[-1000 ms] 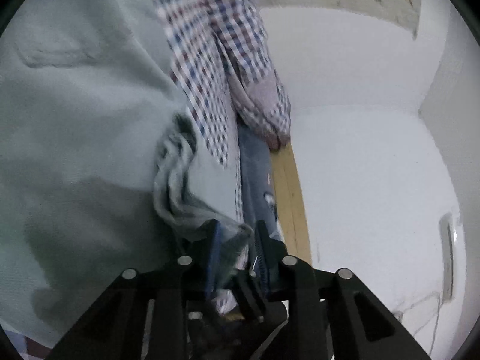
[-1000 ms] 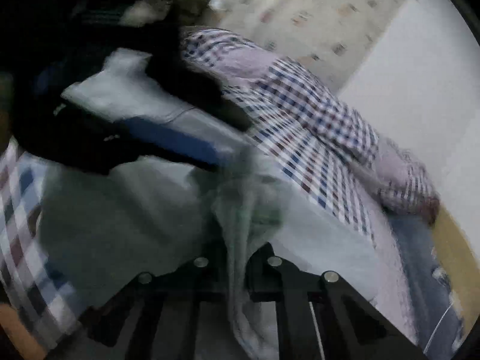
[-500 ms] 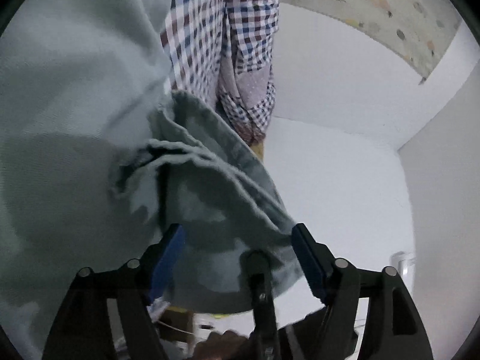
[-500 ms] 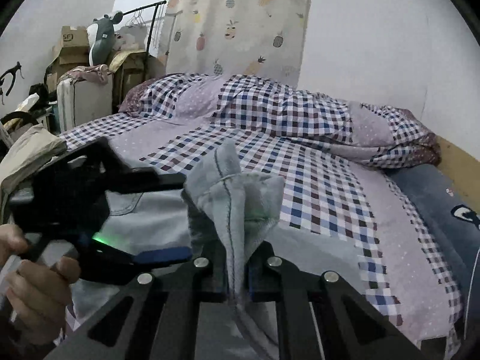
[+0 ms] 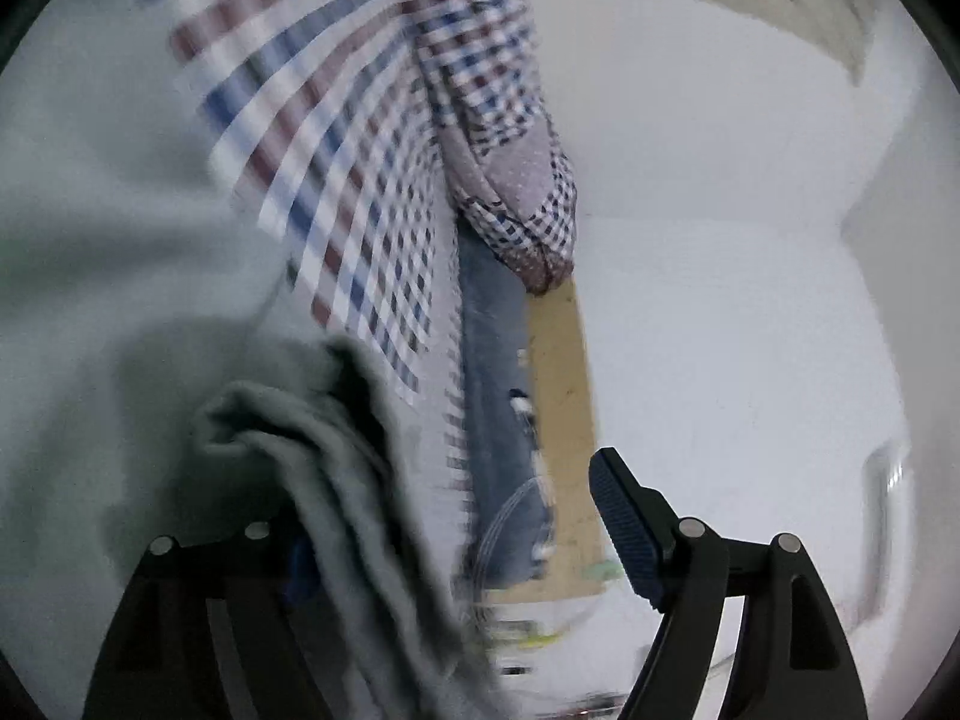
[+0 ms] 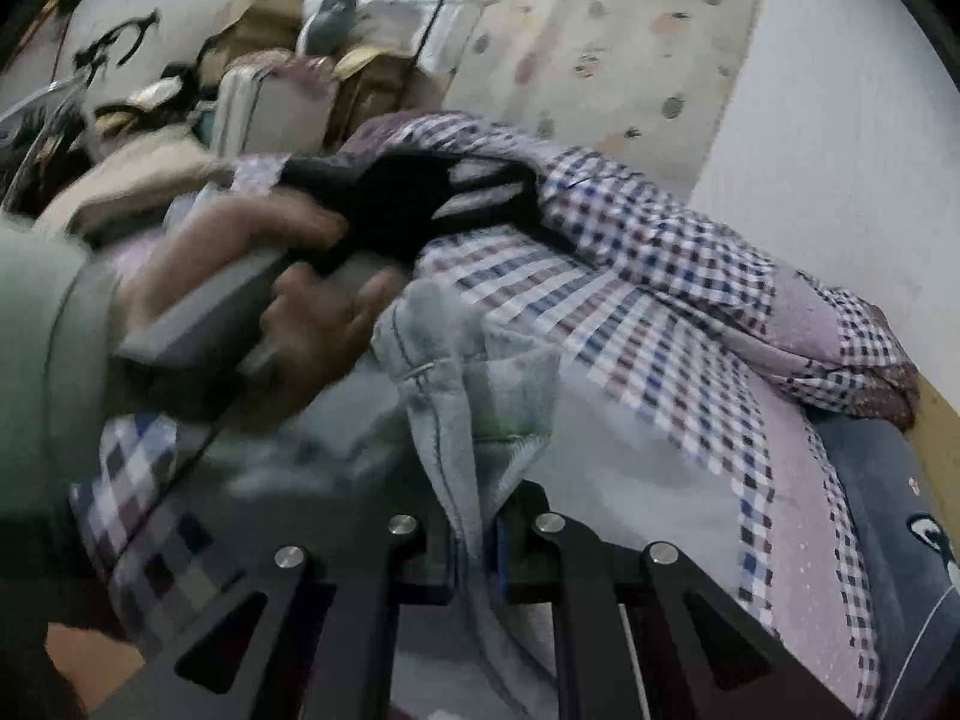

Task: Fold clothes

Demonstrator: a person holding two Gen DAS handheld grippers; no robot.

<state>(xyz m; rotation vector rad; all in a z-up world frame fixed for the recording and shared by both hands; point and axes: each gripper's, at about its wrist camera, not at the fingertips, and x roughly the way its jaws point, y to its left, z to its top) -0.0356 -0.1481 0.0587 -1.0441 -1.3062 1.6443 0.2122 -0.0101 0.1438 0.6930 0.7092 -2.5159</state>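
A pale grey-green garment [image 5: 90, 276] lies spread on the checked bed sheet [image 5: 336, 222]. In the left wrist view my left gripper [image 5: 456, 510] is open wide. A bunched fold of the garment [image 5: 336, 480] hangs over its left finger and hides it, while the right finger [image 5: 624, 516] is bare. In the right wrist view my right gripper [image 6: 474, 546] is shut on a raised fold of the same garment [image 6: 444, 396]. A hand [image 6: 282, 324] holds the left gripper [image 6: 534, 210] just above that fold.
A checked duvet [image 6: 690, 252] is heaped along the far side of the bed, with a blue pillow [image 6: 888, 516] and a wooden headboard [image 5: 564, 396] at the right. Boxes, a suitcase and a clothes rail [image 6: 336, 60] stand beyond the bed. White walls surround it.
My left gripper went from shut on the garment fold to open wide, and the fabric has slid onto its left finger. The right gripper stays shut on its fold; the hand moved closer.
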